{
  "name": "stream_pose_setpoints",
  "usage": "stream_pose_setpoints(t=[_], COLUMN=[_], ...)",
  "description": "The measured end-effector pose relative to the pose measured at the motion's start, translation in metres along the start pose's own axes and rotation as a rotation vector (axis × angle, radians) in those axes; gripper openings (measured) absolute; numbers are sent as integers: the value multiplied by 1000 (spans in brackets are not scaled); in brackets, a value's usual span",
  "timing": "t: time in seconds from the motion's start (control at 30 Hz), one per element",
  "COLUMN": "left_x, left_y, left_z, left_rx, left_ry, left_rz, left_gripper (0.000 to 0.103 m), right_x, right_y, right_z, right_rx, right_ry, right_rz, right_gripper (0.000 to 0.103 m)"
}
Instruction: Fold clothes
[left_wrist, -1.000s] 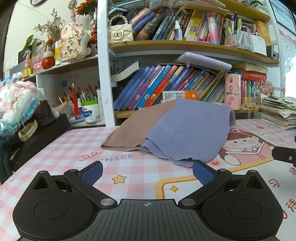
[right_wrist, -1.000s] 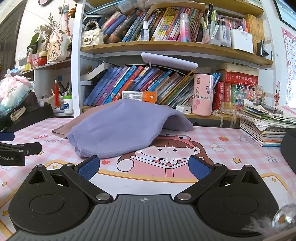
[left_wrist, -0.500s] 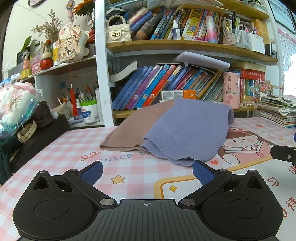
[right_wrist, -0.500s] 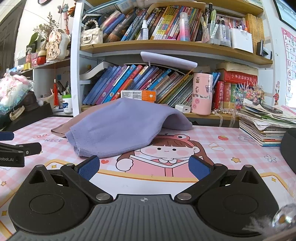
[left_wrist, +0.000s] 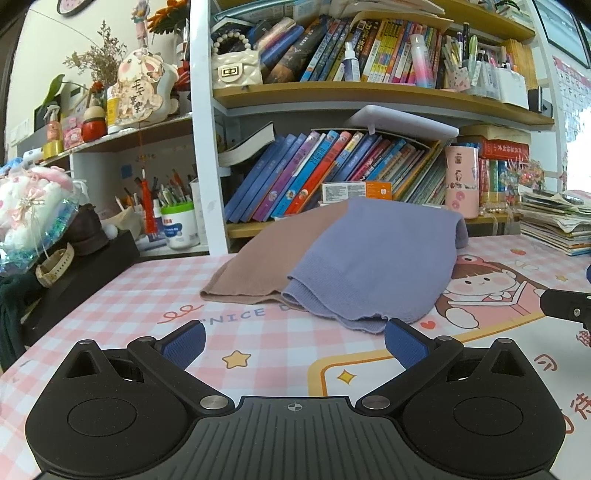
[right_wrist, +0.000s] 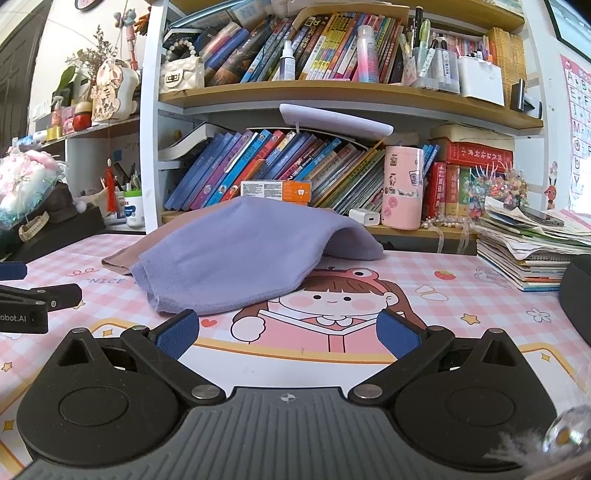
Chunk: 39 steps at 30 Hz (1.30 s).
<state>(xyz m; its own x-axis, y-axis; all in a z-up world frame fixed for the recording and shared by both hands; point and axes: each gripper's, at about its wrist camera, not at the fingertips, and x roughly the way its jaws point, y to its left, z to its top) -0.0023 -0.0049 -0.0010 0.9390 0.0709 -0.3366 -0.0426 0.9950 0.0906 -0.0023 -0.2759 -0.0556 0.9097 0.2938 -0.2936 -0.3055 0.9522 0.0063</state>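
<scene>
A lavender knit garment (left_wrist: 373, 258) lies draped over a tan-brown garment (left_wrist: 266, 258) on the pink checked desk mat (left_wrist: 147, 295), in front of the bookshelf. It also shows in the right wrist view (right_wrist: 240, 258), with the tan garment (right_wrist: 122, 258) peeking out at its left. My left gripper (left_wrist: 293, 341) is open and empty, just short of the lavender hem. My right gripper (right_wrist: 288, 332) is open and empty, a little in front of the garment's near edge. The left gripper's side (right_wrist: 33, 302) shows at the right view's left edge.
A bookshelf (left_wrist: 332, 177) full of books stands right behind the clothes. A pink cup (right_wrist: 402, 188) and a white charger (right_wrist: 364, 218) sit on its low shelf. A stack of books and papers (right_wrist: 532, 251) lies at right. A black box (left_wrist: 81, 269) with plush toys is at left.
Both grippers have crept slightly closer to the clothes and stayed open. The garments have not moved.
</scene>
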Motion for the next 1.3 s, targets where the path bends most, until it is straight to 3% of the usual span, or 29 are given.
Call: stream_pose_setpoints(t=[0.57, 0.77, 1.3], left_x=[-1, -8, -6], left_y=[0, 0, -1], left_z=[-1, -2, -2], left_rx=[5, 5, 11], left_ry=[-5, -47, -37], left_rz=[-1, 4, -6], left_gripper=[103, 103, 103], right_x=[-1, -2, -3], right_y=[-2, -3, -3], right_z=[0, 0, -1], right_rx=[15, 18, 16], right_ry=[-8, -11, -21], right_rz=[1, 6, 9], right_gripper=[103, 103, 103])
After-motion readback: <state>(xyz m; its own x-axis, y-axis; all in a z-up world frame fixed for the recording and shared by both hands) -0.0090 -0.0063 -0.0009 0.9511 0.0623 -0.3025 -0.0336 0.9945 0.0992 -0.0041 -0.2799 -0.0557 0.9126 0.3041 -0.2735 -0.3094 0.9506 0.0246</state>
